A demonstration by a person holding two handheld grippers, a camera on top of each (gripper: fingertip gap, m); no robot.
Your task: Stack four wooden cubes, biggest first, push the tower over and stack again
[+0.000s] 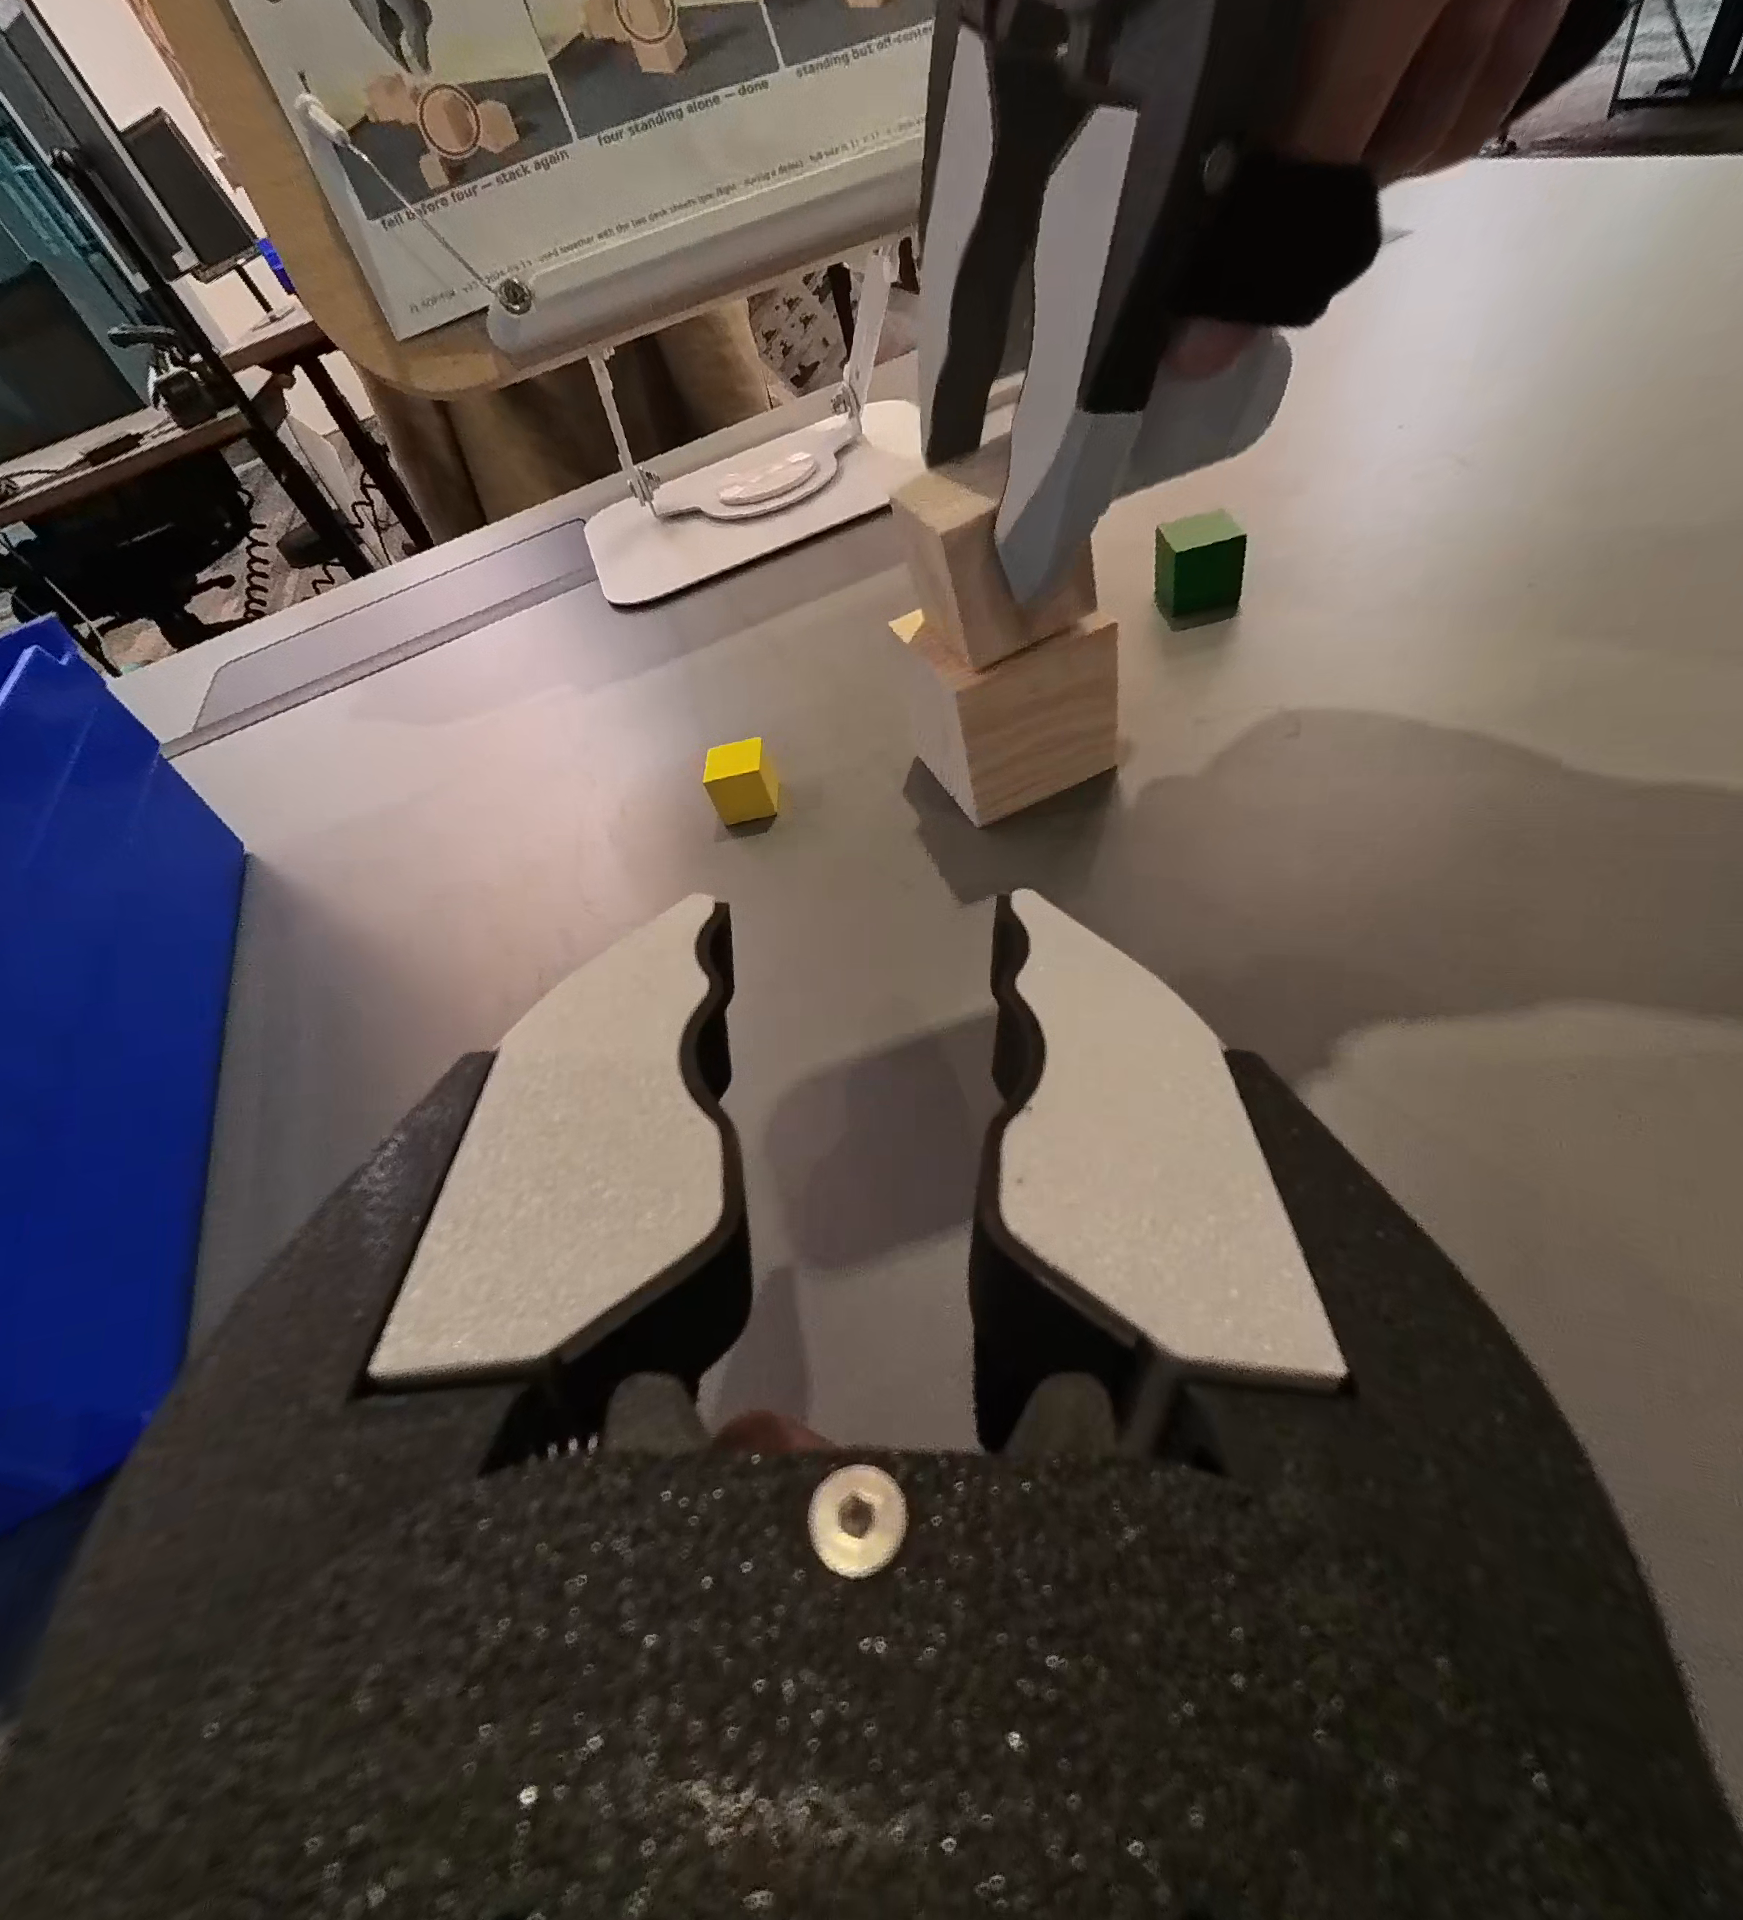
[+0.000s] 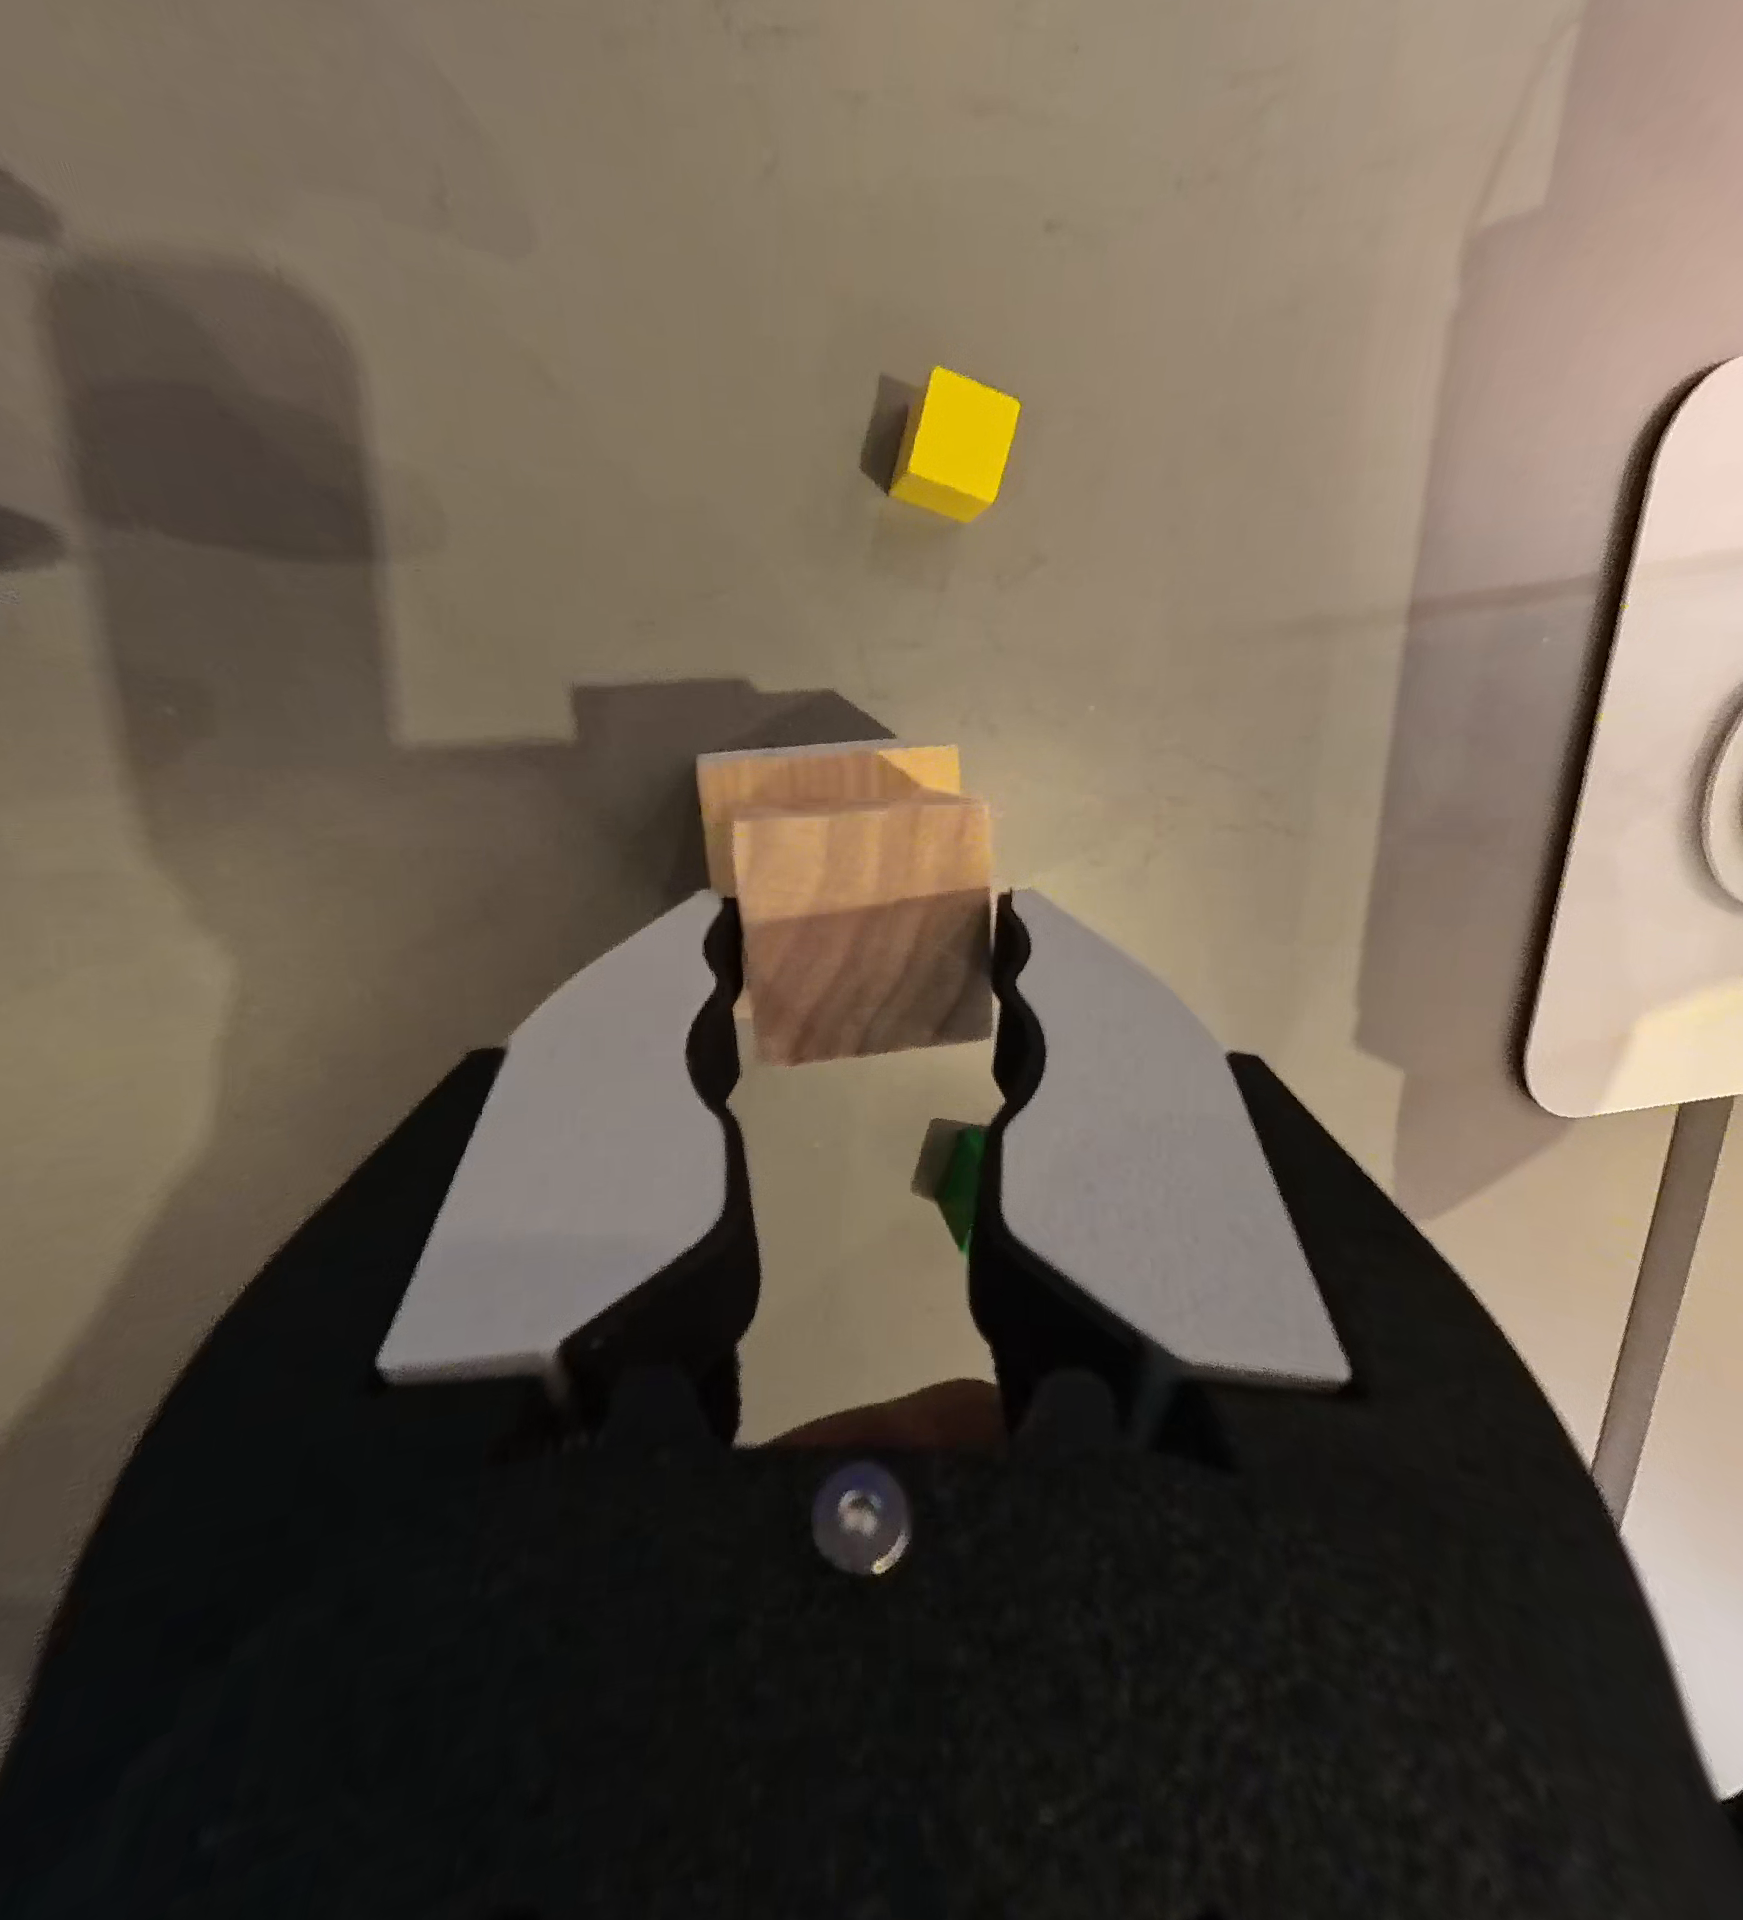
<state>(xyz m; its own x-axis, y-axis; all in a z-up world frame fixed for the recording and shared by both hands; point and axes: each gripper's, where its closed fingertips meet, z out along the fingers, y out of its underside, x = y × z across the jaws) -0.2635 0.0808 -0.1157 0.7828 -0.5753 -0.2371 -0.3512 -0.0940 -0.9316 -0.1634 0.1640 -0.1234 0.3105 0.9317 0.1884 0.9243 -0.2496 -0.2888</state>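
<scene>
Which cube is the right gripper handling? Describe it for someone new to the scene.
On the grey table, find the largest plain wooden cube. Tilted on its top sits a smaller plain wooden cube, pinched by the right gripper. Unlike the yellow cube and green cube, it is unpainted.

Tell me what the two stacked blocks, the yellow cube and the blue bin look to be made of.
Stacked blocks: bare, unpainted wood, pale with visible grain lines. Yellow cube: probably painted wood; the even opaque colour hides any grain. Blue bin: likely moulded plastic, smooth and uniformly coloured with a slight sheen.
</scene>
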